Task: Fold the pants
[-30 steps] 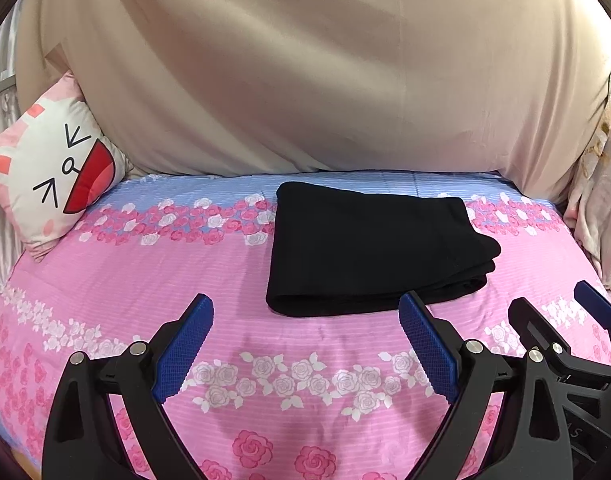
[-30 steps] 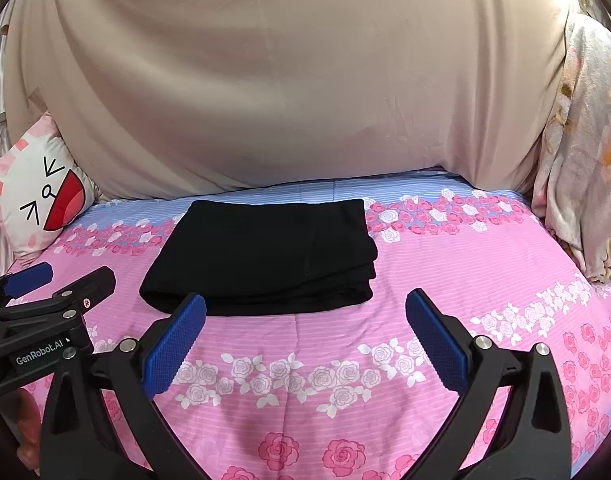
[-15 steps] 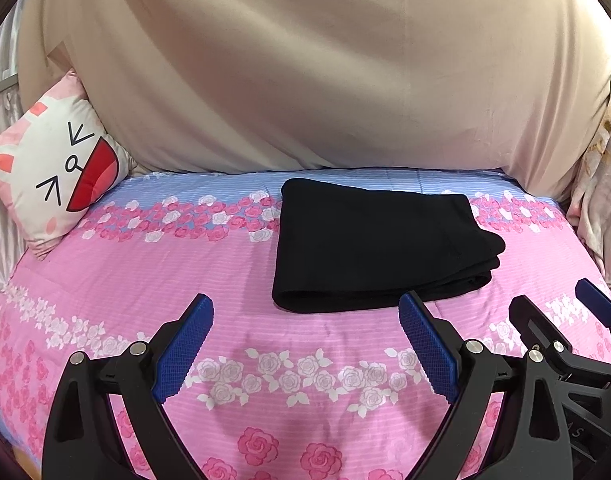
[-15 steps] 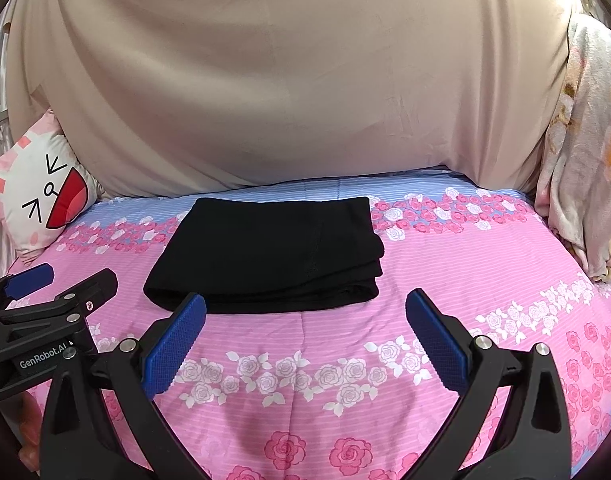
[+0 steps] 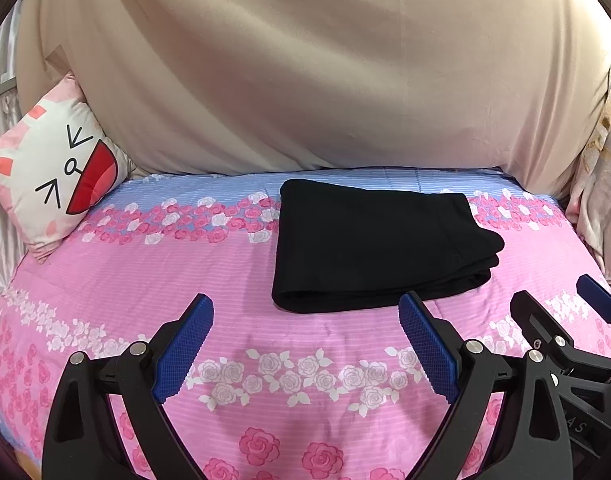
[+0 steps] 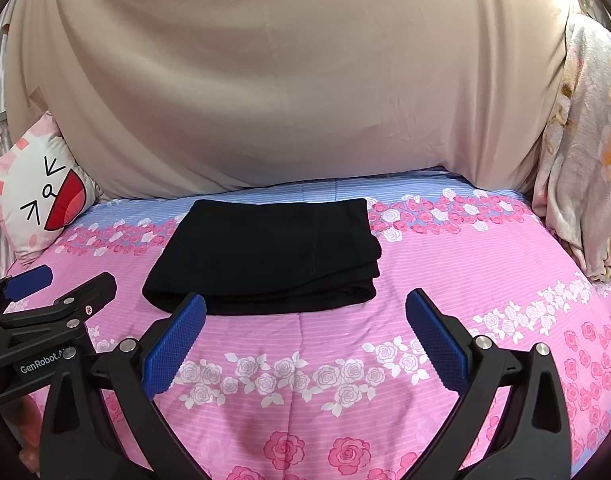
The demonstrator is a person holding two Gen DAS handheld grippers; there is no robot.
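Behind folded black pants (image 5: 377,248): cat pillow (image 5: 53,176). Left gripper (image 5: 305,340) and right gripper (image 6: 305,336) gape empty.

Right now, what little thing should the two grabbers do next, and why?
Probably just back away and leave the black pants alone. They already lie folded in a neat stack on the flowery bedspread. The left gripper and the right gripper both have their jaws wide open, hold nothing, and sit short of the pants, so the folding looks done.

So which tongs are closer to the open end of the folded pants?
Probably the right tongs: the black pants' layered open end lies ahead of them; the left tongs face the rounded fold.
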